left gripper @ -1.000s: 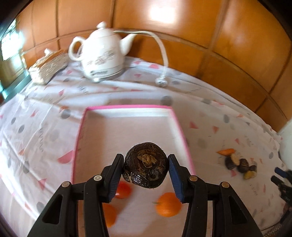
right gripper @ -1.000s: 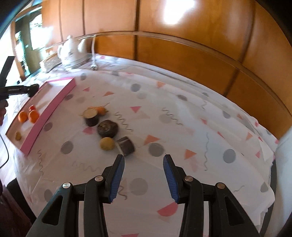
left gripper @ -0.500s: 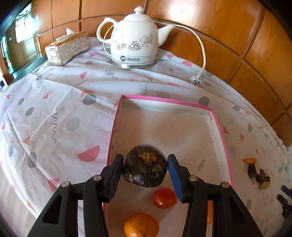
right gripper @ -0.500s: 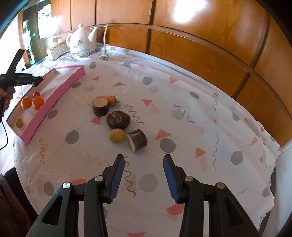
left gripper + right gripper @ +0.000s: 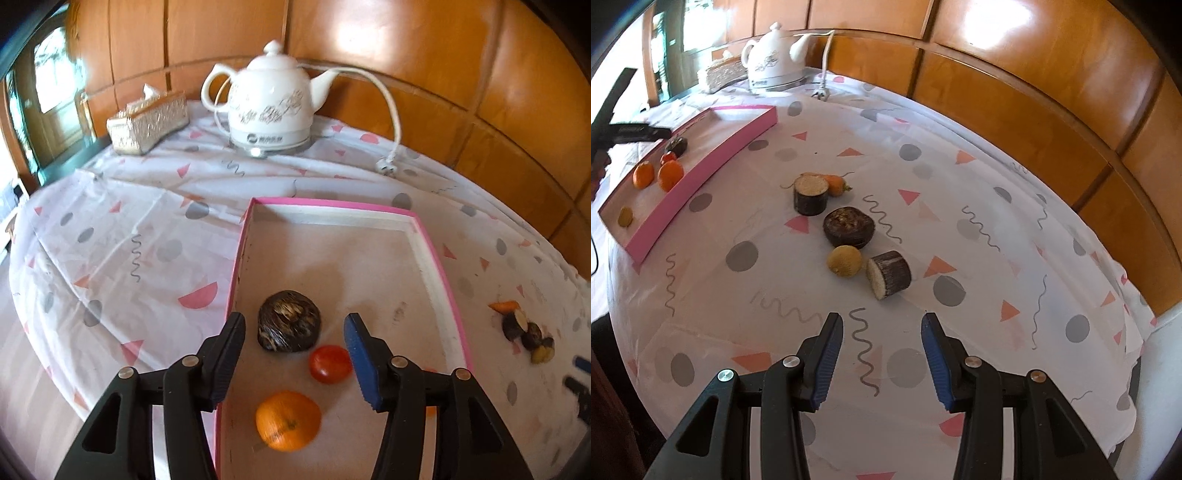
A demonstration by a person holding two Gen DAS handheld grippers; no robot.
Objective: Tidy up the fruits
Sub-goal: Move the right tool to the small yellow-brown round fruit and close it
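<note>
1. Pink-rimmed tray [image 5: 439,258] now carries the dark fruit [image 5: 289,320]: a second ago our left tool [image 5: 295,339] gripped it above the tray floor, and now its jaws are opening, the fruit resting free between them with neither pad touching.
2. We judge this placement done, so the left tool can back off.
3. Our right tool [image 5: 882,347] is empty, jaws partly apart, and has come closer to the cluster on the surface [image 5: 960,184]; it looks set for the next pick.
4. Count in the tray, from the right view: two oranges [image 5: 670,175], one tomato [image 5: 668,157], one small yellowish fruit [image 5: 625,216], one dark fruit. Five in all.
5. Count left on the cloth: two cut dark-skinned chunks [image 5: 888,274], one dark round fruit [image 5: 849,226], one yellow fruit [image 5: 844,260], one small orange piece [image 5: 835,184]. Five to go.
6. Behind: one kettle [image 5: 271,107], one tissue box [image 5: 147,122].
</note>
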